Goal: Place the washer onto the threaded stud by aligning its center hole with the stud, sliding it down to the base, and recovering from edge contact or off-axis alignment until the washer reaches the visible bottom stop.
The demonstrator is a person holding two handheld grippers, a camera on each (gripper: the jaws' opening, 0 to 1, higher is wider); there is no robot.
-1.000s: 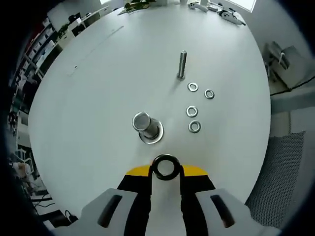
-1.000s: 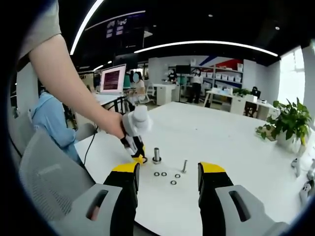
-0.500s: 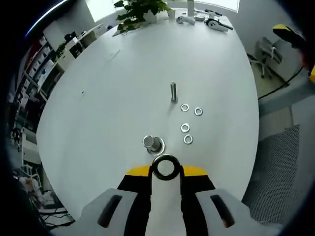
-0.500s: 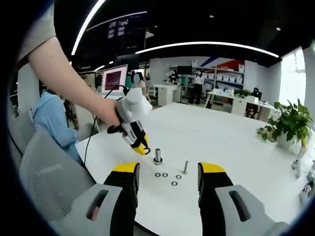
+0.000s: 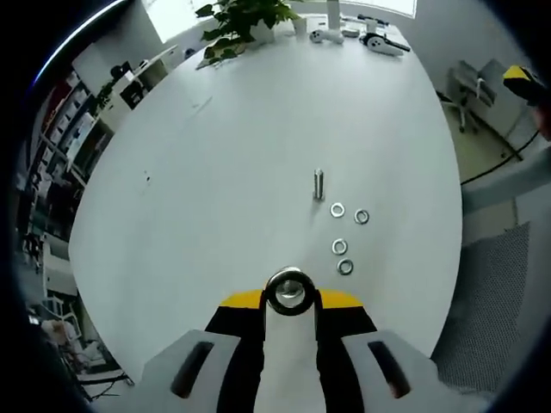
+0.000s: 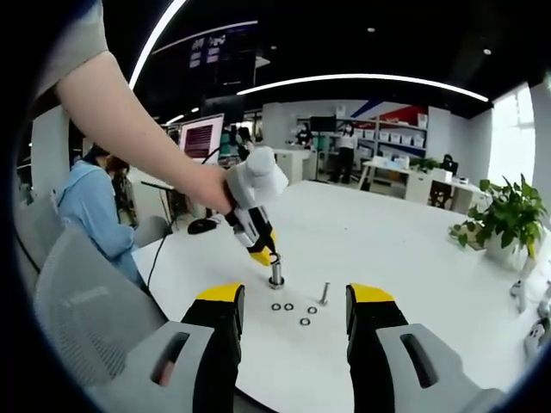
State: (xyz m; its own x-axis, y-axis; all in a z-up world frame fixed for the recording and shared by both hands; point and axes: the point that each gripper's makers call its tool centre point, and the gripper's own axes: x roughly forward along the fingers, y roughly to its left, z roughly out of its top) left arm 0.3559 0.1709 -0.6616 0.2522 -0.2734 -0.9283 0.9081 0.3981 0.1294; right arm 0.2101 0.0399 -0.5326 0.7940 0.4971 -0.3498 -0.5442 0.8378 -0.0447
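Washer [image 5: 288, 292] clamped in left gripper [image 5: 289, 301], poised directly above upright stud [image 6: 276, 274], hole near axis; right gripper [image 6: 294, 314] jaws apart, well back.

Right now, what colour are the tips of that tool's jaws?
Yellow over black, seen best on the left gripper in the left gripper view.

Counted on table [image 5: 215, 155]: four loose washers [image 5: 337, 210], one held washer [image 5: 288, 292], one bolt [image 5: 318, 184], one stud [image 6: 276, 274].
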